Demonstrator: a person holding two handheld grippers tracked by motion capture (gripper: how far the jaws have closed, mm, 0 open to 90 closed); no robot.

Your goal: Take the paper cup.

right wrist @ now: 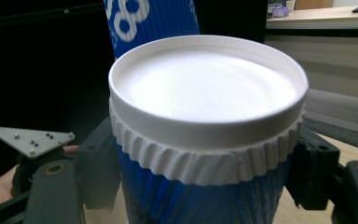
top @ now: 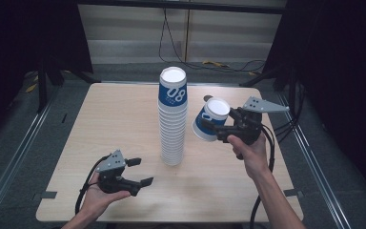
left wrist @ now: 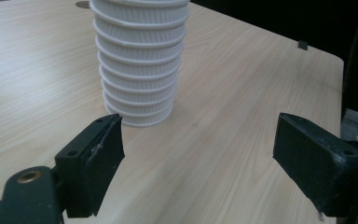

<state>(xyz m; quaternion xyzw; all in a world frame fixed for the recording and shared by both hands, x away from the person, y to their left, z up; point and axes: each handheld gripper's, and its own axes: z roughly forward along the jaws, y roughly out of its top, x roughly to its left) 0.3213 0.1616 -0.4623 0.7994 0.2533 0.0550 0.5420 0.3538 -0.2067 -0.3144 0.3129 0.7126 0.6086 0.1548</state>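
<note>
my right gripper (top: 218, 128) clamps an inverted blue-and-white ribbed paper cup (top: 209, 118) beside the tall cup stack (top: 172, 119); left gripper (top: 140, 171) gapes empty

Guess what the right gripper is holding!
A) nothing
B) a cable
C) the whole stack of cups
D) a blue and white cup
D: the right gripper has its jaws shut on a single blue and white cup, held tilted in the air beside the stack.

Tall stack of white ribbed paper cups (top: 173, 119) blocks your centre line, bare wooden table (top: 114, 119) open left, right, near you
</note>
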